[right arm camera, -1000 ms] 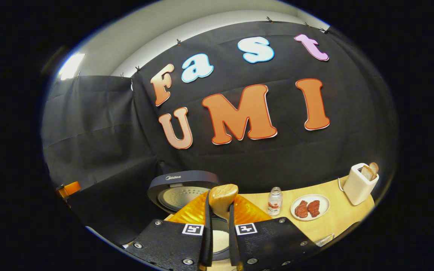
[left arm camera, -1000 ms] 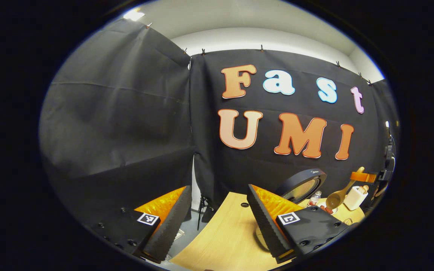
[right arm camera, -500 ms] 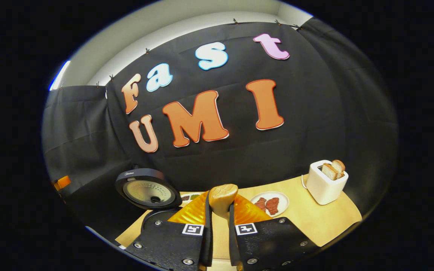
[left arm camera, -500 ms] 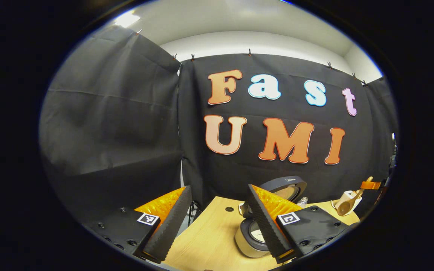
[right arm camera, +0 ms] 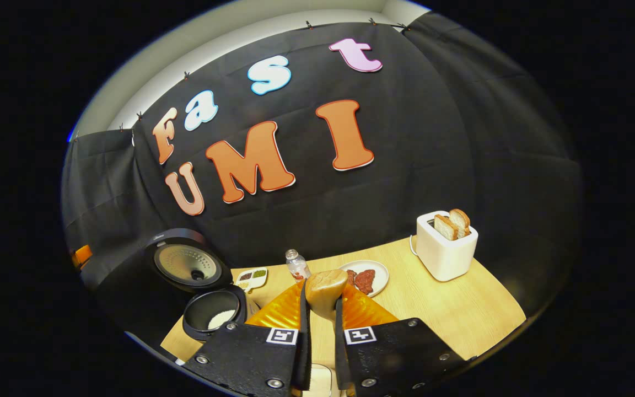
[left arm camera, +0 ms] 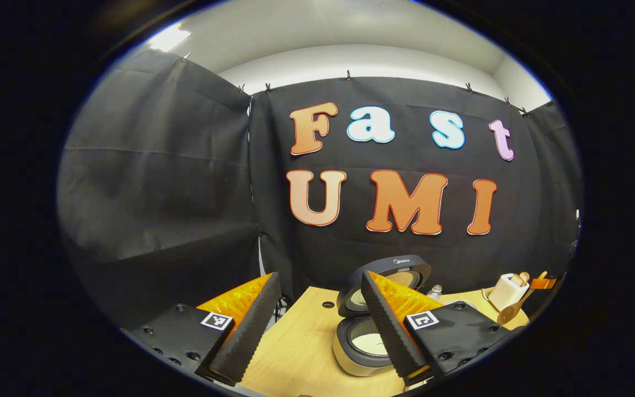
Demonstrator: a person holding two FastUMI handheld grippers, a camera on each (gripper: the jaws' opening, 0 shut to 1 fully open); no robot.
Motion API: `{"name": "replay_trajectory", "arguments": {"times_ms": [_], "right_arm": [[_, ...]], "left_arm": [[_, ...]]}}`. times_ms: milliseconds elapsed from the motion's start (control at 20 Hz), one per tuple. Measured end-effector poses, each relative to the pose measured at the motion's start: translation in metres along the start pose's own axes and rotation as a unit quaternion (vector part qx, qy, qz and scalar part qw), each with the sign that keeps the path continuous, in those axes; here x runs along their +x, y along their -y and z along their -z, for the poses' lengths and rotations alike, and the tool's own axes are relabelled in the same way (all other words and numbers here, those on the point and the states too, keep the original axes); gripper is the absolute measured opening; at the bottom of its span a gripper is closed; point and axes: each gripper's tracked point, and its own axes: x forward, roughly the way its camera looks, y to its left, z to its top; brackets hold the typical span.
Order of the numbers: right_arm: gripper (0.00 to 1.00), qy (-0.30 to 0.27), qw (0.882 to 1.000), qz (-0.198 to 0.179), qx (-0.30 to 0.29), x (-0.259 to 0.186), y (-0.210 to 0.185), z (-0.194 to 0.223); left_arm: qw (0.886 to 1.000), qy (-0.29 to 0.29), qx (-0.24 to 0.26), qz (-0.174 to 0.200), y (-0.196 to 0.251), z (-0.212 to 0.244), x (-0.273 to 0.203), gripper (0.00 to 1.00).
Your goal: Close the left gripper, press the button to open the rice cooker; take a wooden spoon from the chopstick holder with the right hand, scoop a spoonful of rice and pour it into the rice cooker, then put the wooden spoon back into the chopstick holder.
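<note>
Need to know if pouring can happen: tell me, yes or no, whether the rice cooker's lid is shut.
No, in the right gripper view the rice cooker lid stands raised, exposing the pot with rice.

A ceiling light [left arm camera: 170, 37] is glowing at upper left, lighting the booth evenly. The fisheye lens is bending everything toward the edges. The desk [right arm camera: 461, 309] is showing sharp, with soft shadows and little glare.

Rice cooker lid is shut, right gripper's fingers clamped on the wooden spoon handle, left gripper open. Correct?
Not quite. The dark round rice cooker has its lid up, with white rice in the pot, as the right gripper view shows. The right gripper does clamp the wooden spoon handle, and the left gripper is open.
</note>
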Motion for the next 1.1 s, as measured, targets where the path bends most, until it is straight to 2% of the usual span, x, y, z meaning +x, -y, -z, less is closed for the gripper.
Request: {"name": "replay_trajectory", "arguments": {"times_ms": [250, 450, 500, 550, 650, 850, 950, 1100], "right_arm": [[0.17, -0.039, 0.999, 0.007, 0.008, 0.014, 0.024, 0.045], [0.17, -0.067, 0.997, 0.008, 0.022, 0.032, 0.036, 0.081], [0.22, -0.076, 0.997, 0.008, 0.024, 0.036, 0.038, 0.088], [0.17, -0.079, 0.996, 0.009, 0.027, 0.04, 0.041, 0.095], [0.17, -0.087, 0.996, 0.008, 0.036, 0.045, 0.045, 0.107], [0.17, -0.103, 0.993, 0.013, 0.062, 0.057, 0.059, 0.126], [0.17, -0.102, 0.991, 0.013, 0.085, 0.056, 0.063, 0.126], [0.24, -0.11, 0.988, 0.031, 0.101, 0.052, 0.081, 0.124]], "left_arm": [[1.0, -0.009, 0.012, -0.01, 0.004, 0.003, -0.012, 0.99], [0.999, -0.004, 0.028, -0.04, -0.007, -0.003, -0.022, 1.0], [0.999, 0.002, 0.025, -0.039, -0.007, -0.008, -0.024, 1.0], [0.999, 0.007, 0.023, -0.036, -0.006, -0.011, -0.025, 1.0], [0.999, 0.007, 0.026, -0.045, -0.013, -0.012, -0.027, 0.99], [0.998, -0.001, 0.037, -0.044, -0.011, -0.01, -0.03, 0.97], [0.999, -0.001, 0.034, -0.028, -0.002, -0.011, -0.029, 0.96], [0.999, 0.005, 0.035, -0.009, 0.008, -0.016, -0.024, 0.96]]}}
